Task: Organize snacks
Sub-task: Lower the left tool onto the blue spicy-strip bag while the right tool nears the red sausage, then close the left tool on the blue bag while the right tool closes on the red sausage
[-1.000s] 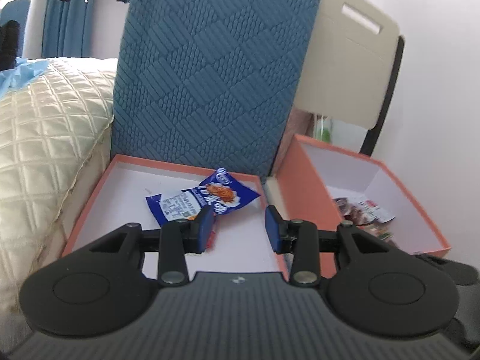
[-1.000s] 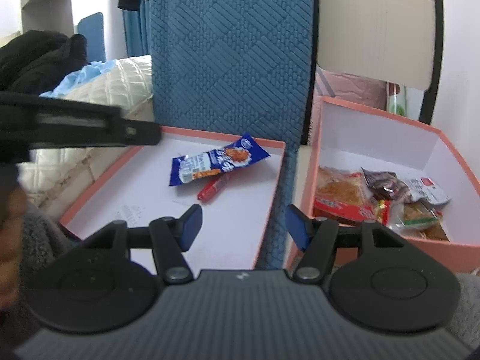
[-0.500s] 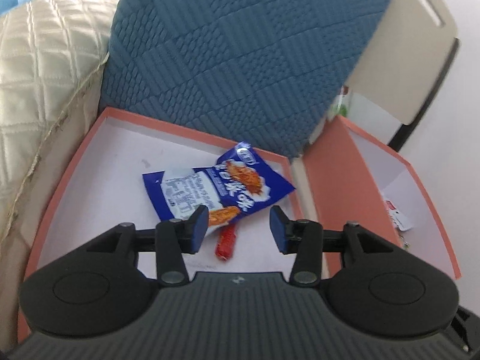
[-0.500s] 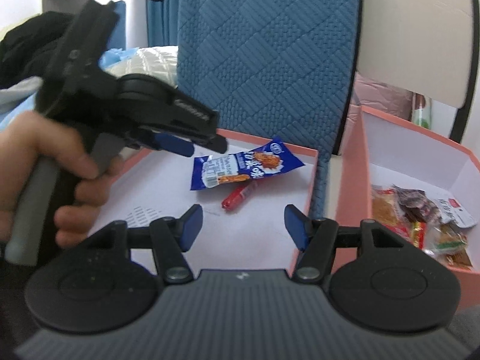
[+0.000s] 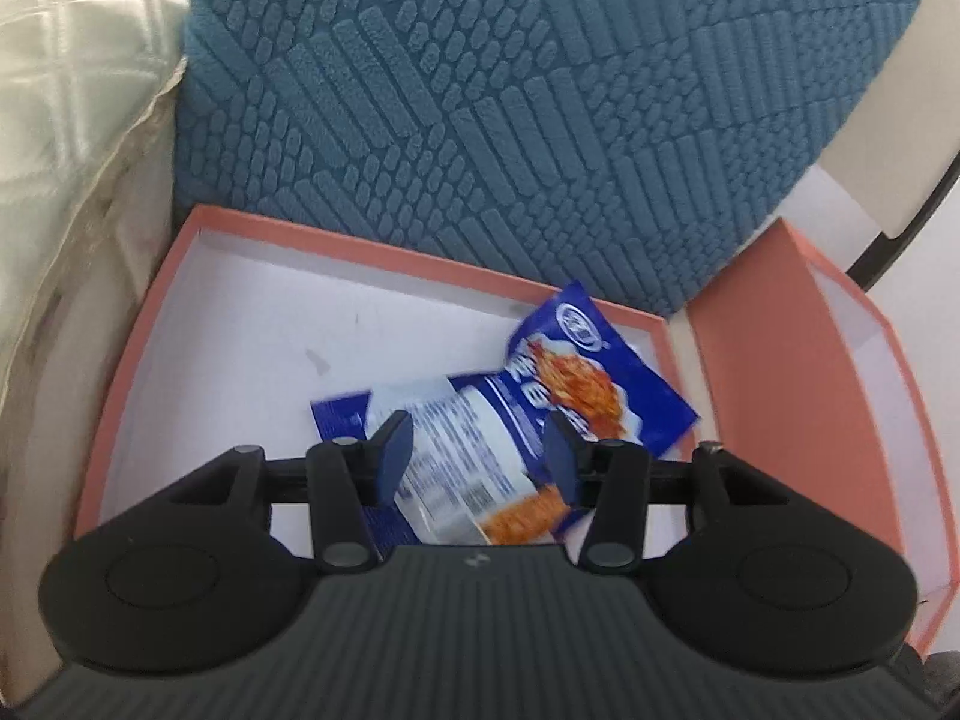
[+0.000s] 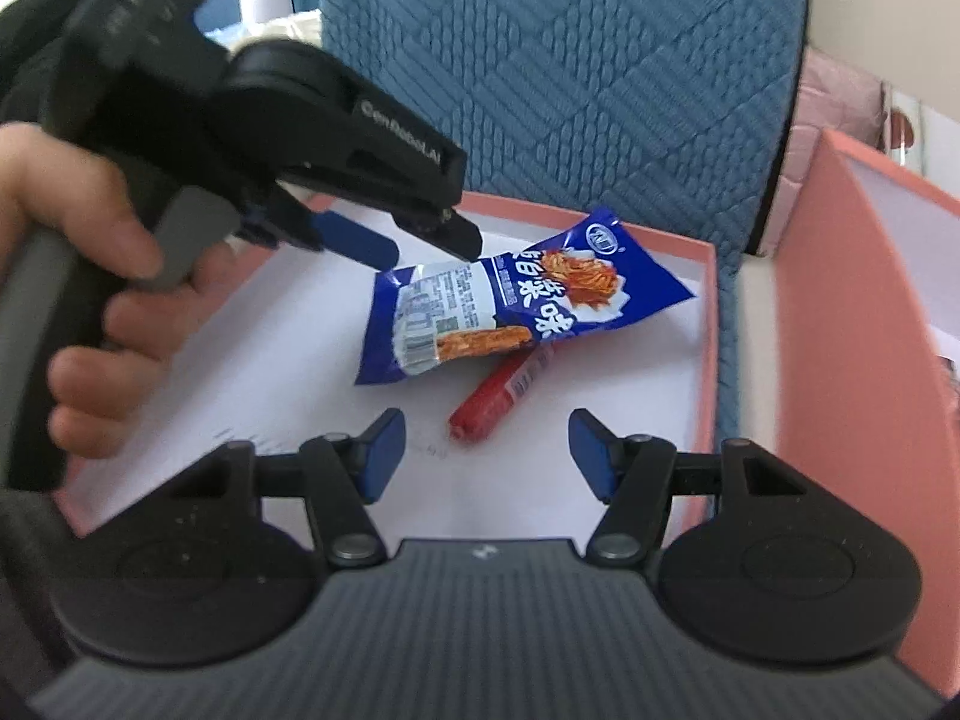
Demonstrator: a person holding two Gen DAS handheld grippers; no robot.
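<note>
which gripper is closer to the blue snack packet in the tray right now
Left. The left gripper hangs just above the blue snack packet, jaws opening, nothing gripped. The right gripper is open and farther back, near the red sausage stick on the tray.

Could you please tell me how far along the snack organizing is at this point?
Done: a blue foil snack packet and a red wrapped sausage stick lie in the shallow pink cardboard tray.
In hand: nothing is gripped. The left hand-held gripper, jaws opening, is over the packet; the right hand-held gripper is open near the stick.
Left: the neighbouring tall pink box; its contents are barely visible.
</note>
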